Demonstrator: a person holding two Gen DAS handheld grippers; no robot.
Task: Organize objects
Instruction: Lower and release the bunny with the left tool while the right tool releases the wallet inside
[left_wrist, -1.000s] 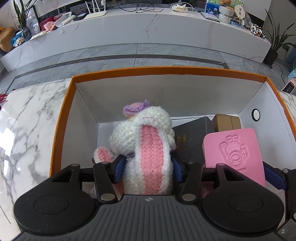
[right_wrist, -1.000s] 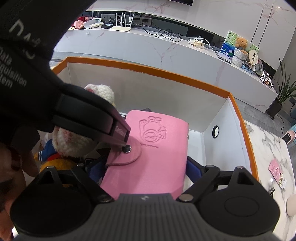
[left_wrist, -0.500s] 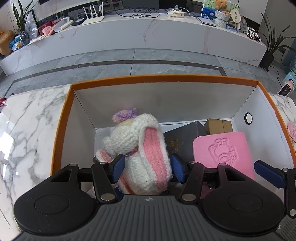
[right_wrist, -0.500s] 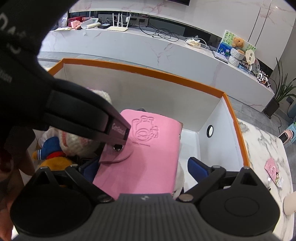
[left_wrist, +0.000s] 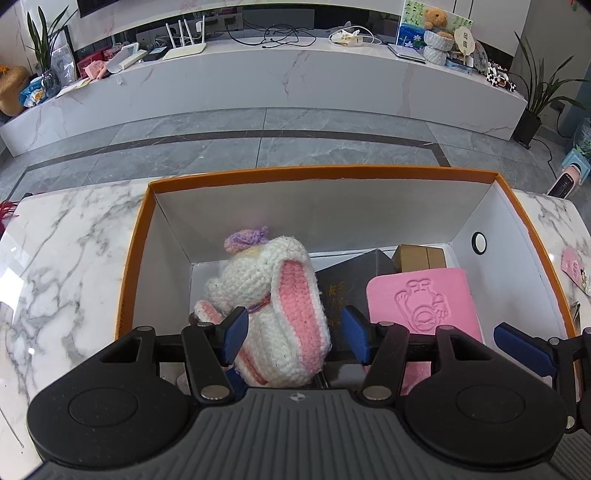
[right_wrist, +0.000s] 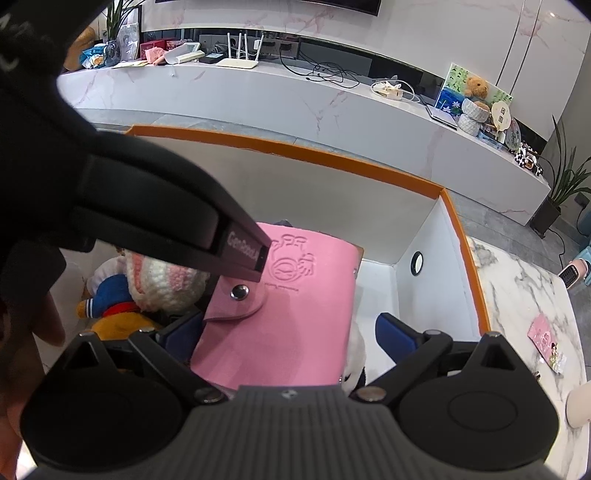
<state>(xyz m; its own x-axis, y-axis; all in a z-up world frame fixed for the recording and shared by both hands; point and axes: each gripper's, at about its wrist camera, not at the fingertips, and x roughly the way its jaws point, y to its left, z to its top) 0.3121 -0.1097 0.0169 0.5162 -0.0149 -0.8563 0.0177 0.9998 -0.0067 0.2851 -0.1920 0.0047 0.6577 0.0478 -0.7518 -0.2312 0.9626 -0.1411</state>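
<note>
Both items were already inside the orange-rimmed box (left_wrist: 136, 236), so most of the sorting looked done as far as the views showed; I'd judge the releases and pull-outs as what was left. Left gripper (left_wrist: 295, 329) had its blue pads spread either side of the crocheted bunny (left_wrist: 273, 295), with a visible gap on the right pad side, so it was open and not clamping; left pad may have been brushing the yarn, couldn't confirm. Bunny sat in the left half of the box, tipped over, white body, pink ear lining facing the camera, purple bow on top; soft knit, should slump where it's left. Right gripper (right_wrist: 288, 332) was also spread: right pad well clear of the pink wallet (right_wrist: 284, 310), left pad just beside its edge, contact unclear. Wallet leaned in the right half of the box, embossed cartoon figure on its face, snap flap with a metal stud, felt-like finish. Behind them in the box: a dark book (left_wrist: 351, 280) and a small cardboard box (left_wrist: 419, 258); another plush toy in blue, red and yellow (right_wrist: 110, 302) showed under the bunny in the right view. A small pink card (right_wrist: 543, 338) lay outside on the marble table (left_wrist: 66, 251), possibly left to put away.
</note>
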